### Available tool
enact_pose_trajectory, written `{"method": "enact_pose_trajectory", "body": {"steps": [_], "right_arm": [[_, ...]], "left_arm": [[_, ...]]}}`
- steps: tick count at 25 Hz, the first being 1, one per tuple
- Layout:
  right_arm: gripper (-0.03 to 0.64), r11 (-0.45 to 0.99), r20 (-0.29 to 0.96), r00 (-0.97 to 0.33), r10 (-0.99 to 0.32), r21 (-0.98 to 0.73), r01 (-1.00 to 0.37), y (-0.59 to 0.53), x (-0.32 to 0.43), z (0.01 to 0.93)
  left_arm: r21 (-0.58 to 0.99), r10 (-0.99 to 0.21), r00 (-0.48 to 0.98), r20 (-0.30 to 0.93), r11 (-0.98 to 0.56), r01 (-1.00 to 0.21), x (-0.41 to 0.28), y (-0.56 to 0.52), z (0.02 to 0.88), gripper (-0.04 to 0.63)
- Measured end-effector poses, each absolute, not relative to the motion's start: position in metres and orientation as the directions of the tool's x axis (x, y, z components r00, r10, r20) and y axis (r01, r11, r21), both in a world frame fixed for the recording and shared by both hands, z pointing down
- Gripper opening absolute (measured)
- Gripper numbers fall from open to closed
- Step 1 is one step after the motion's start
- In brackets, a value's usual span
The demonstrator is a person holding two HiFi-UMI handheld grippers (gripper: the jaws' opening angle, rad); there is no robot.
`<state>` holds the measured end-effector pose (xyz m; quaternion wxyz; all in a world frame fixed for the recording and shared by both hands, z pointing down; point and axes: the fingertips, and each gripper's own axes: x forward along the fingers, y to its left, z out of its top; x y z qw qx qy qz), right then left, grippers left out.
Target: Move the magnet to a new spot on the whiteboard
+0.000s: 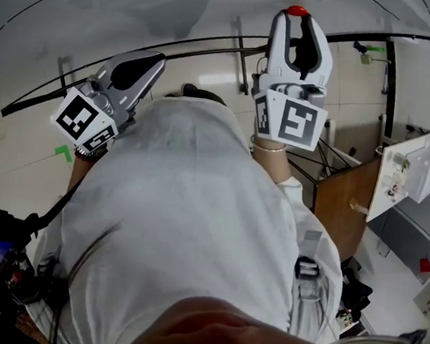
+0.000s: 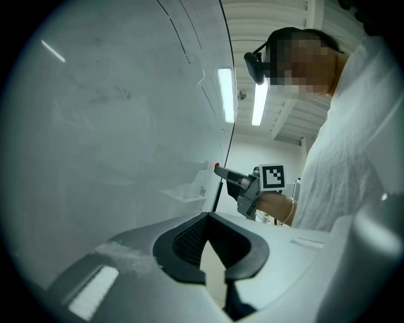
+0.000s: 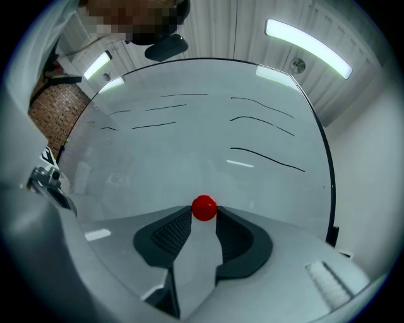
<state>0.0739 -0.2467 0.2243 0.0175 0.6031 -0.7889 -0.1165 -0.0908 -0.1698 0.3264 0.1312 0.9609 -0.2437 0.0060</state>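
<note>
The board (image 3: 208, 145) fills my right gripper view: a smooth, glossy white face with a dark rim, carrying a few thin black strokes (image 3: 268, 158) and the glare of ceiling lights. In the head view the person's white shirt (image 1: 186, 225) takes up most of the middle, soft and creased, with both grippers raised above it toward the board.

The right gripper (image 1: 296, 17) is grey hard plastic. Its dark, ribbed pads (image 3: 167, 236) are drawn in on the magnet (image 3: 204, 207) and pinch it right at their tips, so a narrow wedge of gap stays open behind it. The magnet sits at the board's face, below the lowest stroke. I can't tell whether it actually touches the surface.

The left gripper (image 1: 152, 60) is well off to the side and beside the board. Its tips are pressed together on nothing, the ribbed pads (image 2: 186, 240) meeting at the far end.

The magnet is small, round, red and shiny.
</note>
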Motion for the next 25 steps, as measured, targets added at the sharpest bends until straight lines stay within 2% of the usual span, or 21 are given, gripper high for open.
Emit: {"method": "enact_pose_trajectory", "body": {"steps": [11, 25], "right_arm": [[0.12, 0.257, -0.099, -0.281, -0.955, 0.204, -0.945, -0.201, 0.071, 0.232], [0.12, 0.357, -0.172, -0.39, -0.905, 0.192, -0.914, -0.187, 0.044, 0.223]], "left_arm": [[0.237, -0.414, 0.908, 0.066, -0.877, -0.418, -0.087, -0.152, 0.327, 0.002], [0.201, -0.471, 0.88, 0.068, -0.857, -0.474, -0.107, -0.167, 0.322, 0.002]]}}
